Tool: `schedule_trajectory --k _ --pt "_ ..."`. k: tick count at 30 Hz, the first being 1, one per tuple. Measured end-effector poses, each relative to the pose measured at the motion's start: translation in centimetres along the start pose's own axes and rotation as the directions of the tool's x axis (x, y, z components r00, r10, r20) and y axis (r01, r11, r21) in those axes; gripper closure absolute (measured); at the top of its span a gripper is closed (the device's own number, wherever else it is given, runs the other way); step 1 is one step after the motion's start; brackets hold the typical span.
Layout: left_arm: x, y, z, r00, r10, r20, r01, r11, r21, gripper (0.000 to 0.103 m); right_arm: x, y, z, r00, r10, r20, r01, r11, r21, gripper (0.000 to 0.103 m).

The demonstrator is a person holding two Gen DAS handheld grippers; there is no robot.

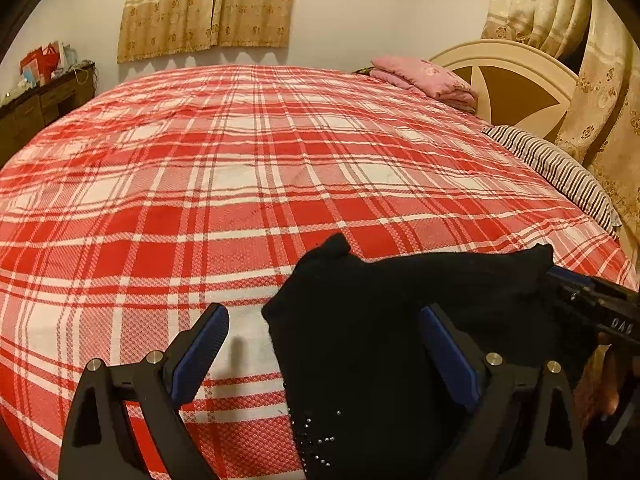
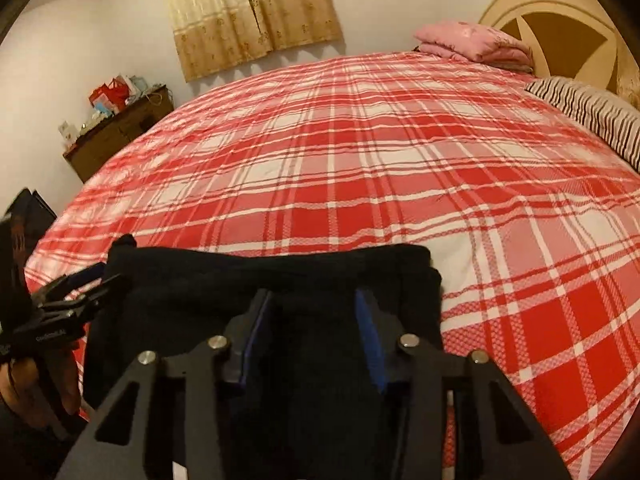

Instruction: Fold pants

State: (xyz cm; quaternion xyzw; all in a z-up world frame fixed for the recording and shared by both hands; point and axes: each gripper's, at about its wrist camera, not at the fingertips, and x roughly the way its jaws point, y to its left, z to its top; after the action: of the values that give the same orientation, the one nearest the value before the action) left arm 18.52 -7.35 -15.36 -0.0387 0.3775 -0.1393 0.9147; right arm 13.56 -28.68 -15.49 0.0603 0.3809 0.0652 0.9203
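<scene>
Black pants (image 1: 360,320) lie folded into a thick bundle near the front edge of the bed, with small studs on the near part. My left gripper (image 1: 326,344) stands wide open over the bundle's left end, whose cloth reaches its right finger (image 1: 444,348) and leaves its left finger over bare sheet. From the right wrist view the pants (image 2: 240,276) form a wide black band. My right gripper (image 2: 314,330) sits low over their right half, jaws partly apart, dark cloth between the blue pads (image 2: 370,332); no pinch shows. The left gripper (image 2: 92,280) shows at the bundle's left edge.
The bed wears a red and white plaid sheet (image 1: 240,168). A folded pink blanket (image 1: 424,78) and a striped pillow (image 1: 560,168) lie by the cream headboard (image 1: 516,80). A dark wooden dresser (image 2: 120,132) with clutter stands by the far wall, under curtains.
</scene>
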Motion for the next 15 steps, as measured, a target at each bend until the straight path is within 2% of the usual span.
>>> schedule_trajectory --k 12,14,15 --pt "-1.0 0.7 -1.6 0.999 -0.033 -0.032 0.033 0.999 -0.011 0.006 -1.0 1.0 -1.4 0.998 -0.06 0.006 0.06 0.994 -0.091 0.058" --pt "-1.6 0.9 -2.0 0.999 -0.032 -0.027 0.031 0.999 -0.013 0.006 -2.4 1.3 -1.7 0.998 -0.063 0.03 0.065 0.993 -0.094 0.054" --pt "-1.7 1.1 -2.1 0.999 -0.037 -0.027 0.037 0.999 -0.017 0.006 -3.0 1.4 -1.9 0.998 -0.054 0.036 0.057 0.994 -0.097 0.047"
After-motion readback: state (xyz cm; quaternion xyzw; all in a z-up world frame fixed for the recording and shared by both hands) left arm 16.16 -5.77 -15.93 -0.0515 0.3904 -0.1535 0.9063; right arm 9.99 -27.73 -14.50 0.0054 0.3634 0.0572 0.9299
